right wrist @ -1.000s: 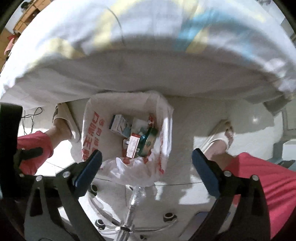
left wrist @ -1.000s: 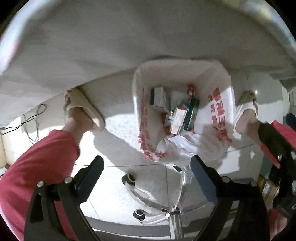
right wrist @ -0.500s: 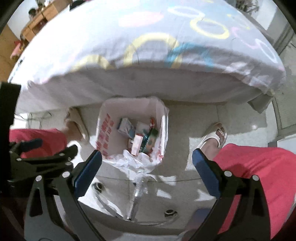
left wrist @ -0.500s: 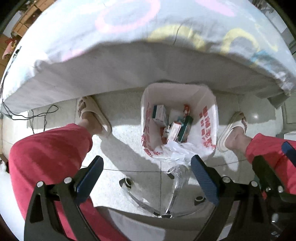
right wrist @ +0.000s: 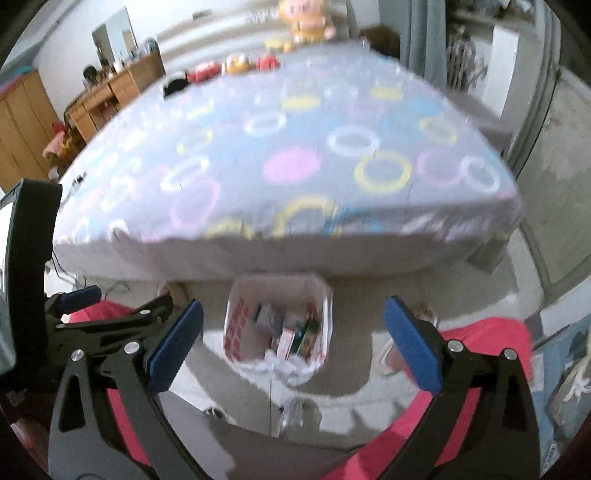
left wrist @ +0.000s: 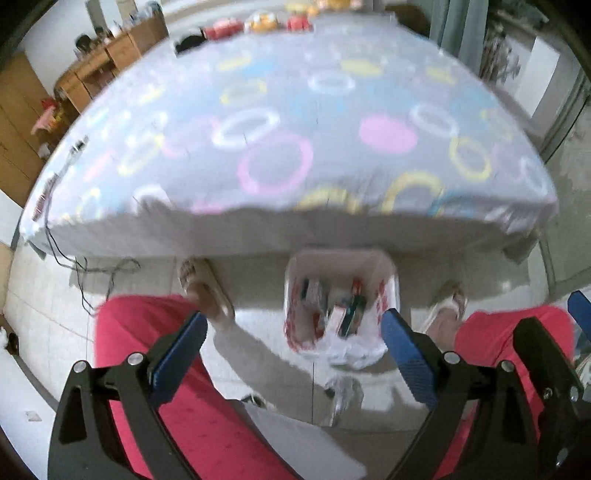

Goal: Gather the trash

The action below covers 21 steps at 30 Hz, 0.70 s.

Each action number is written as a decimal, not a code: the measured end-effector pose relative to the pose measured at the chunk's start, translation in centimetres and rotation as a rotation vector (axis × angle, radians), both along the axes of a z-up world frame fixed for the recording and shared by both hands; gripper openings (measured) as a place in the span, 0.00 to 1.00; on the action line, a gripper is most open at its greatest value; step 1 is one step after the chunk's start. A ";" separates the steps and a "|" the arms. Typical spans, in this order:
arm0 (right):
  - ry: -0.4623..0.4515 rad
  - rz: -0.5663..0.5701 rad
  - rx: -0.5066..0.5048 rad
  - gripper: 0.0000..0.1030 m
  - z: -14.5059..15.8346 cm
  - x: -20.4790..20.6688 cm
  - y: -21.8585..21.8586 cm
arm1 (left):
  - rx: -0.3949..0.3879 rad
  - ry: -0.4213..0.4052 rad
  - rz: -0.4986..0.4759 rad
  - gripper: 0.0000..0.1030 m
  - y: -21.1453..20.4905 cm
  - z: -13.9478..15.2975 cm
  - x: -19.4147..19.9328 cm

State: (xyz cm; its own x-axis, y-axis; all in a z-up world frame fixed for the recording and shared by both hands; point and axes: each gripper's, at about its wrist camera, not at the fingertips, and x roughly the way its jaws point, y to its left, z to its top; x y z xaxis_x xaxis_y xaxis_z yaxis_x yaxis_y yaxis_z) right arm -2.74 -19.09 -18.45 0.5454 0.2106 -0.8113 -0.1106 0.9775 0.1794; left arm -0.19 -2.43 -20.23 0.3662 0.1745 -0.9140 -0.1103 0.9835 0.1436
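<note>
Only the right wrist view caught the yellow plush toy (right wrist: 304,18) at the top centre of the frame, beyond the far end of the bed; the left wrist view cut it off there but showed the black cable (left wrist: 83,273) trailing on the floor at the left edge. Each view also caught the other tool: the left gripper's black frame filled the left edge of the right view, and part of the right gripper sat at the lower right edge of the left view.

The left gripper (left wrist: 291,345) was released, its blue pads (left wrist: 177,354) wide apart with nothing between them. The right gripper (right wrist: 293,345) was likewise spread and empty.

The bed (left wrist: 280,147), covered in a grey sheet with coloured rings, filled the upper half of both frames, and its edge overhung the trash bag's far side. Red trousers (left wrist: 147,332) and slippered feet (left wrist: 207,288) flanked the bag at lower left and lower right. A chair base (right wrist: 291,410) showed blurred at bottom centre.

The white trash bag (left wrist: 388,291) with red print stood open on the floor just below frame centre, holding small boxes (right wrist: 267,315) and a green packet (left wrist: 356,314); motion blur hid finer detail
</note>
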 end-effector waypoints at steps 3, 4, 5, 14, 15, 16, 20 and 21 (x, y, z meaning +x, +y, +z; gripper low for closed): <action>-0.095 -0.017 -0.007 0.93 3.3 -1.3 -0.4 | 0.002 -0.085 0.001 0.90 -0.4 3.6 -0.9; -0.123 -0.020 -0.001 0.93 4.4 -1.8 -0.7 | 0.002 -0.102 0.002 0.90 -0.5 4.3 -1.1; -0.153 -0.020 0.005 0.93 5.5 -2.2 -0.9 | 0.010 -0.125 0.002 0.91 -0.8 5.4 -1.4; -0.351 -0.030 0.019 0.94 12.6 -5.9 -2.0 | 0.028 -0.334 0.023 0.92 -1.5 13.6 -5.1; -0.364 -0.032 0.021 0.94 13.2 -6.3 -2.2 | 0.027 -0.345 0.025 0.92 -1.6 14.2 -5.4; -0.382 -0.035 0.025 0.94 13.9 -6.8 -2.4 | 0.028 -0.355 0.027 0.92 -1.7 14.9 -5.8; -0.415 -0.039 0.041 0.94 15.3 -7.7 -2.7 | 0.023 -0.399 0.025 0.92 -1.9 16.8 -7.0; -0.424 -0.040 0.048 0.94 15.6 -7.9 -2.9 | 0.022 -0.408 0.022 0.92 -2.0 17.2 -7.2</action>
